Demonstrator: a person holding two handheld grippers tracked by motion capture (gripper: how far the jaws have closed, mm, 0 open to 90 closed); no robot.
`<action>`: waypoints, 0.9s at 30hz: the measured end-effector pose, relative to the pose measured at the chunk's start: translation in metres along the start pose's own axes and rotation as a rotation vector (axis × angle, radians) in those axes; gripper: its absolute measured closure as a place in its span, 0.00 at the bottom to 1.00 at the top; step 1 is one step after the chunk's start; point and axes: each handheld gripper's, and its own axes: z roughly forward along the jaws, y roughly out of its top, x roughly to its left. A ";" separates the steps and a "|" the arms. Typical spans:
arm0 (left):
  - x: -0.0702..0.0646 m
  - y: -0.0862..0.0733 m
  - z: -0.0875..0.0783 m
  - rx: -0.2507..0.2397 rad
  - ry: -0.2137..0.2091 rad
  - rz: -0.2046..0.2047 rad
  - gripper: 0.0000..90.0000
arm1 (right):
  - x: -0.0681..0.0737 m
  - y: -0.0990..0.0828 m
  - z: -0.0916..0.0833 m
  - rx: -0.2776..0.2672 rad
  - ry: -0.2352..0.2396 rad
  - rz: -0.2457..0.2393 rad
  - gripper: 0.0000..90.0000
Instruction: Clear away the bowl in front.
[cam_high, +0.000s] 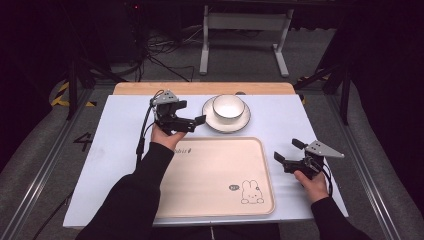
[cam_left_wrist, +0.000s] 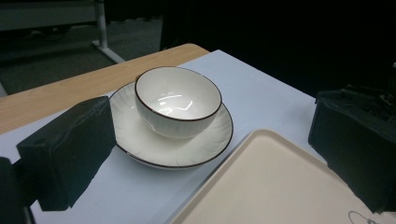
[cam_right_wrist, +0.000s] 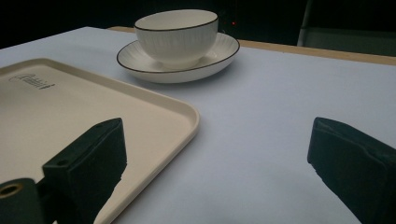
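The bowl (cam_high: 229, 106) sits on a plate (cam_high: 213, 122) at upper centre, beyond the tray (cam_high: 220, 210). Both are probably glazed ceramic: stiff, slippery, fragile. The left gripper (cam_high: 192, 114), jaws apart, nears; the bowl's rim suits gripping. The right gripper (cam_high: 286, 153) waits, jaws apart.

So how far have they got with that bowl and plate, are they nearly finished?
Hardly begun, it seems. Nothing looks done: the bowl sits on its plate beyond the tray, which lies bare. In hand: the left tool, open, points at the plate's edge without touching it. The right tool, also open, waits beside the tray. Left to do, probably: gripping the crockery and moving it, perhaps onto the tray.
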 end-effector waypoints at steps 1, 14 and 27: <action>0.000 0.002 0.002 0.001 -0.003 0.006 0.02 | 0.000 0.000 0.000 0.000 -0.001 0.002 0.06; 0.000 0.023 0.034 0.025 -0.006 0.024 0.01 | 0.001 -0.001 -0.001 -0.011 -0.008 -0.012 0.06; 0.001 0.040 0.064 0.057 -0.013 0.022 0.01 | 0.002 -0.002 -0.004 -0.037 -0.015 -0.022 0.06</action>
